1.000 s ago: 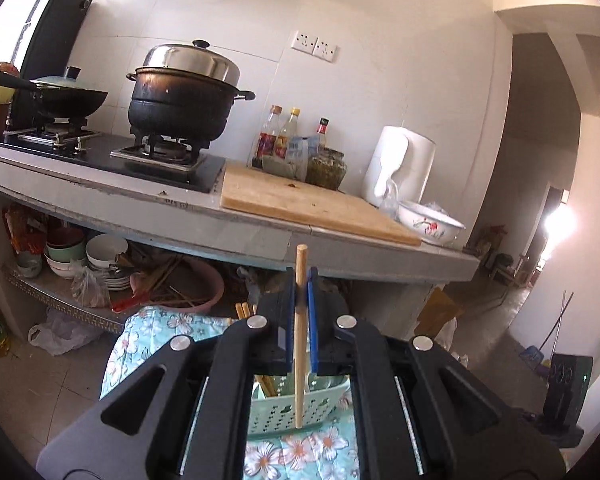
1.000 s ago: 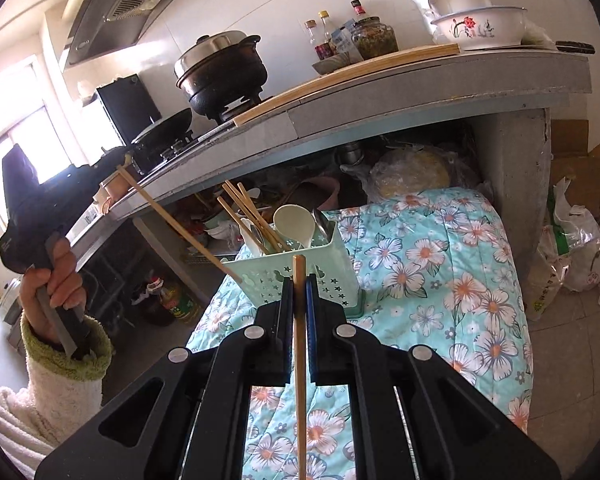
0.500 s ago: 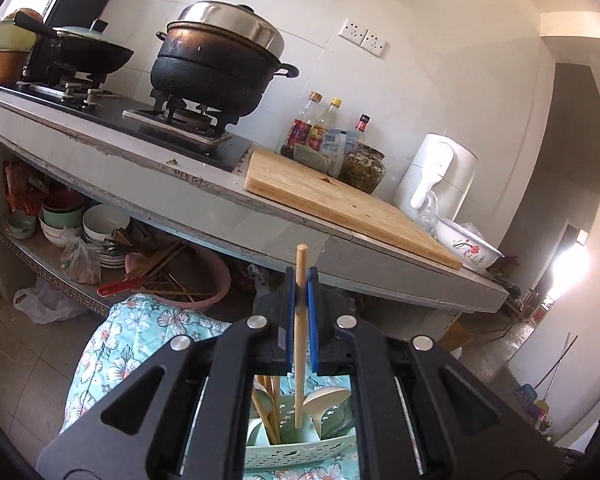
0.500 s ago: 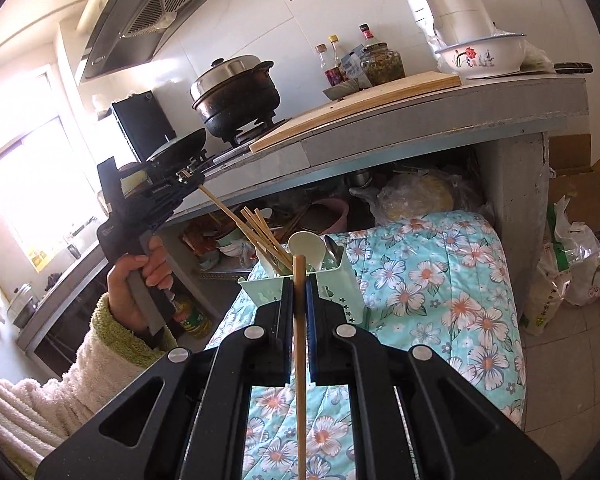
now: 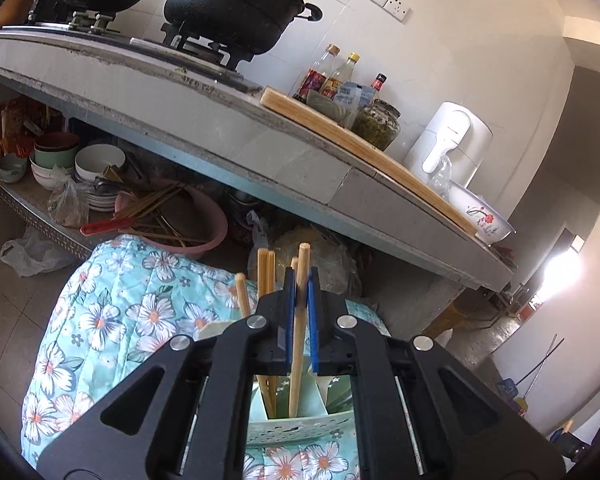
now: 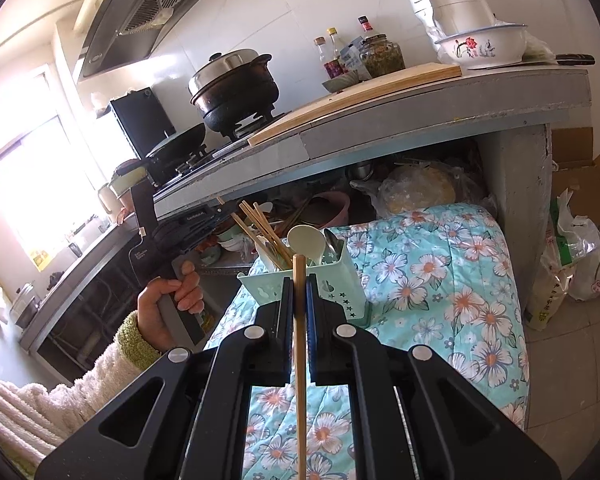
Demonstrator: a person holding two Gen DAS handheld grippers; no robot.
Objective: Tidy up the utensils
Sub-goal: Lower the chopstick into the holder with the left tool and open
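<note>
A mint-green utensil holder (image 6: 332, 288) stands on a floral cloth (image 6: 440, 280), with several chopsticks (image 6: 260, 228), a pale spoon (image 6: 306, 240) and a metal spoon in it. My left gripper (image 5: 299, 284) is shut on a wooden chopstick (image 5: 298, 352). That chopstick's lower end reaches down into the utensil holder (image 5: 300, 428), beside the other chopsticks (image 5: 264, 276). In the right wrist view the left gripper (image 6: 220, 211) comes in from the left over the holder, held by a hand (image 6: 168, 300). My right gripper (image 6: 299, 288) is shut on a second chopstick (image 6: 299, 340), in front of the holder.
A grey counter (image 5: 228, 128) runs above, carrying a black pot (image 5: 236, 0), a cutting board (image 5: 364, 152), bottles, a white kettle (image 5: 448, 148) and a flowered bowl (image 6: 480, 46). Under it, a shelf holds bowls (image 5: 100, 160) and a pink basin (image 5: 204, 216). Bags lie on the floor at right (image 6: 580, 264).
My left gripper has come down and closer to the holder, and its chopstick's lower end now sits inside a compartment. The right gripper has stayed in place with its chopstick.
</note>
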